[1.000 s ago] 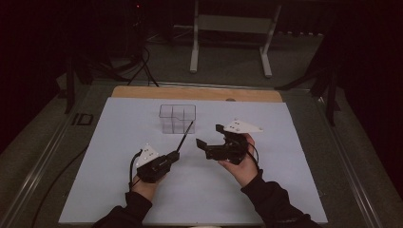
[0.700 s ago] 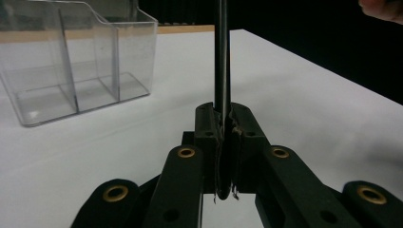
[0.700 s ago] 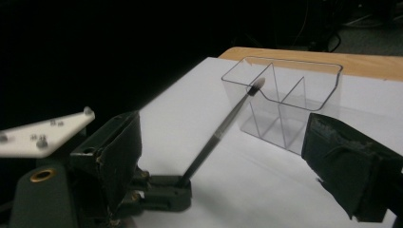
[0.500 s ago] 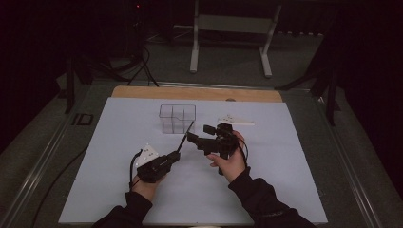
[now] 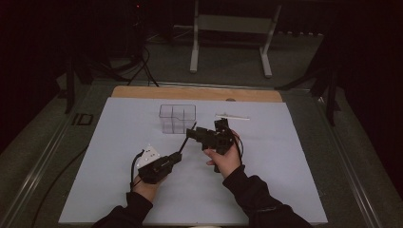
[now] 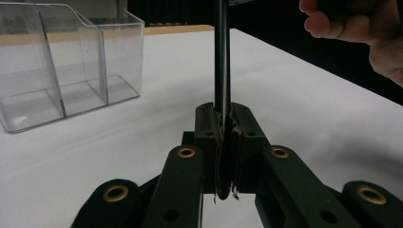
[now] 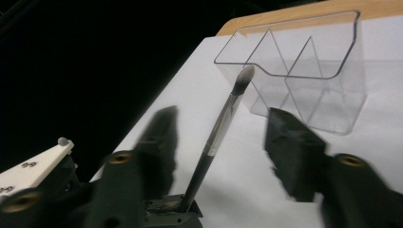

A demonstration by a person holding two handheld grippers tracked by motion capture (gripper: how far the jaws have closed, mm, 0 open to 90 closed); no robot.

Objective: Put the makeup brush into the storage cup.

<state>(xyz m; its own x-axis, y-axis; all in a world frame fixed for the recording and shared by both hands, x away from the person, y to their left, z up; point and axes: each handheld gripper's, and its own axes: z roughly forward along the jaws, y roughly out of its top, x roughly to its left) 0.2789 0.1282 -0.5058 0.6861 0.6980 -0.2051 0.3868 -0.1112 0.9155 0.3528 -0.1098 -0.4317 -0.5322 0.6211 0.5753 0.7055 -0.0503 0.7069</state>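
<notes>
Brush (image 7: 222,123) is standing clamped by its handle between the closed jaws of the left gripper (image 5: 177,156), near the middle of the white table cover (image 5: 119,190); its bristle tip is pointing toward 1 o'clock in the high view. In the left gripper view the brush's upper end is running out of frame at 12 o'clock, and its lower end is sitting hidden between the pads.

Right gripper (image 7: 221,142) is straddling the brush shaft with its jaws apart; they have just been closing, the brush is between them, and neither pad is touching it. Motion blur is softening both jaws in the right gripper view.

The brush is showing a slim dark handle, a metallic ferrule and pale tapered bristles. Clear plastic organizer (image 5: 177,118), rigid and divided into compartments, is standing at 11 o'clock from the right gripper, just apart from the brush tip. A thin white stick (image 5: 232,117) is lying at 1 o'clock. Bare cover is lying open toward 6 o'clock.
</notes>
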